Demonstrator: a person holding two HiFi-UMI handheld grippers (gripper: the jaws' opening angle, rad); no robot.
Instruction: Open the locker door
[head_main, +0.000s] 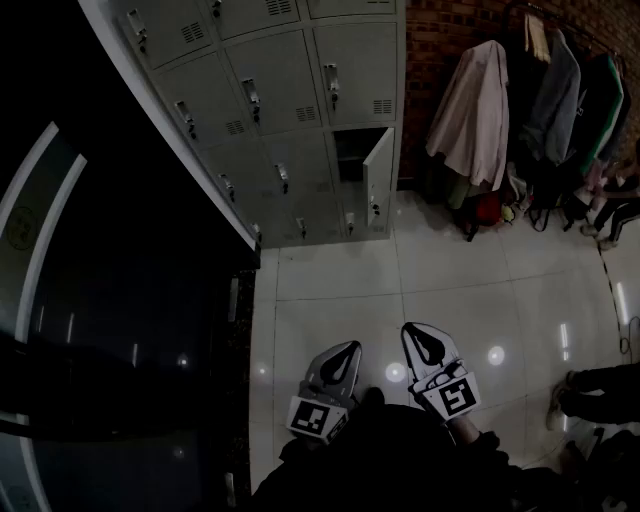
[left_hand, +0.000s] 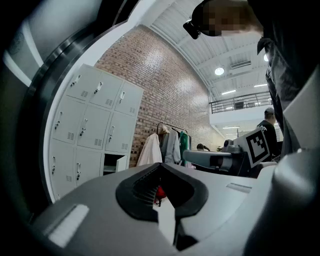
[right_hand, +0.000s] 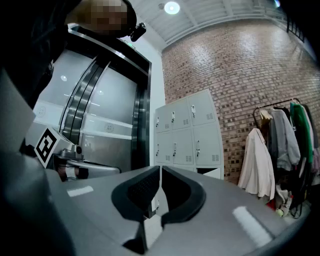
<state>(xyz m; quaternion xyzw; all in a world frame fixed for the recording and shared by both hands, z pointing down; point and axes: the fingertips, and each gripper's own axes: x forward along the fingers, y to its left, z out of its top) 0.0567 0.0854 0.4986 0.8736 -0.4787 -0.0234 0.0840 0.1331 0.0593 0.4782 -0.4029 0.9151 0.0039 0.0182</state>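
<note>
A bank of grey lockers (head_main: 270, 100) stands against the wall, far ahead of me. One low locker at the right end has its door (head_main: 378, 180) swung open, showing a dark inside; the other doors are closed. That open door (left_hand: 118, 162) also shows in the left gripper view, and the open locker (right_hand: 212, 172) in the right gripper view. My left gripper (head_main: 349, 348) and right gripper (head_main: 411, 329) are held close to my body over the floor, side by side. The jaws of both are shut with nothing between them. Neither touches a locker.
A clothes rack with several coats (head_main: 520, 100) stands right of the lockers against a brick wall (right_hand: 240, 60). Dark metal lift doors (head_main: 100, 300) fill the left side. Glossy white floor tiles (head_main: 340, 290) lie between me and the lockers. Another person's legs (head_main: 600, 390) are at the right edge.
</note>
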